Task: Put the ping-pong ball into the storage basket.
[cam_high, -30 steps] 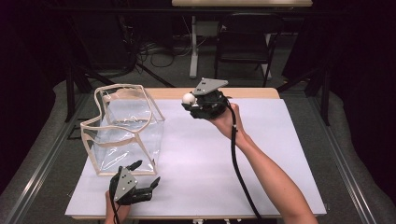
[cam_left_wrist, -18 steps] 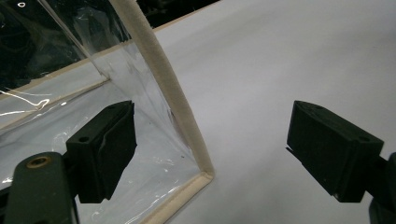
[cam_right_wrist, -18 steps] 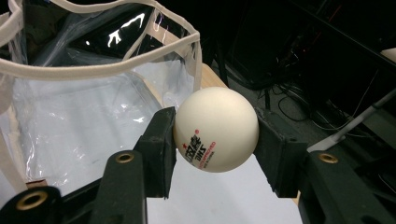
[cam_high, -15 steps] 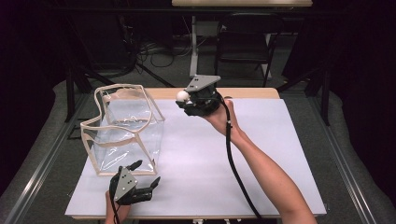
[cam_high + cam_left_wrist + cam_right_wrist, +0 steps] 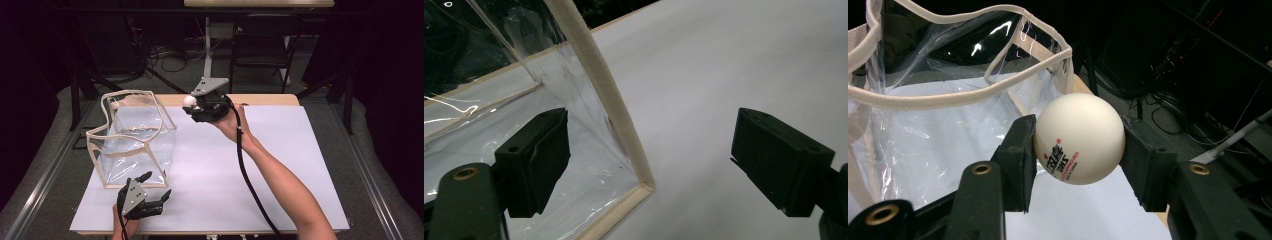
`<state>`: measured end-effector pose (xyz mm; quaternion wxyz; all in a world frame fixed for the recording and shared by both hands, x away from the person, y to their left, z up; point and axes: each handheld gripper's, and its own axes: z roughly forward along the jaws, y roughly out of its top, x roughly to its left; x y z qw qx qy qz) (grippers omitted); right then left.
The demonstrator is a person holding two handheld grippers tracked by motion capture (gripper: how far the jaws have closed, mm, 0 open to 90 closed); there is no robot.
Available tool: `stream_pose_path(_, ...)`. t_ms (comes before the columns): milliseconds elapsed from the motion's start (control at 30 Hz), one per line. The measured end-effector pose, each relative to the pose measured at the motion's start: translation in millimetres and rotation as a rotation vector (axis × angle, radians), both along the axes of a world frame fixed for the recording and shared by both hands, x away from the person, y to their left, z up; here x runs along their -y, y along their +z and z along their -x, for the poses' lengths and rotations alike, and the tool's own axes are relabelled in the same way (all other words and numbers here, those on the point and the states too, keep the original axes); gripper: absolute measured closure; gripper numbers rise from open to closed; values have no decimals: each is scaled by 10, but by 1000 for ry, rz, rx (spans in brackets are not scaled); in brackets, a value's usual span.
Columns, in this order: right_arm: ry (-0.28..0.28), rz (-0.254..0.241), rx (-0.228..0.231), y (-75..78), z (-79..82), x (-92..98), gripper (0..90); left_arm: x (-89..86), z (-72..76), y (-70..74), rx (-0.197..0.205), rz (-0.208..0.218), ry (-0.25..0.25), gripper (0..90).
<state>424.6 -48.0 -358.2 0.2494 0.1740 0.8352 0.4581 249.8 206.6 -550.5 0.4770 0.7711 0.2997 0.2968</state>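
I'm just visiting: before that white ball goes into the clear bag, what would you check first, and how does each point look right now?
1. Ball held firmly: ok. The right gripper has both pads pressed on the white ball.
2. Bag mouth open: ok. The rim of the clear bag gapes upward.
3. Ball over the opening: not ok. In the high view it sits to the right of the bag, not above it.
4. Bag steadied: not ok. The left gripper is open, its jaws on either side of the bag's corner edge without pressing it.
5. Bag free of other things inside: ok, it looks empty.
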Motion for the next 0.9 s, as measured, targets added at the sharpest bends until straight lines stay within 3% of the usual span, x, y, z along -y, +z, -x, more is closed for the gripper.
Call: stream_pose_path(900,35,13,-3,71,-7,-239,515,-5,-1,0,-1,2,4,160)
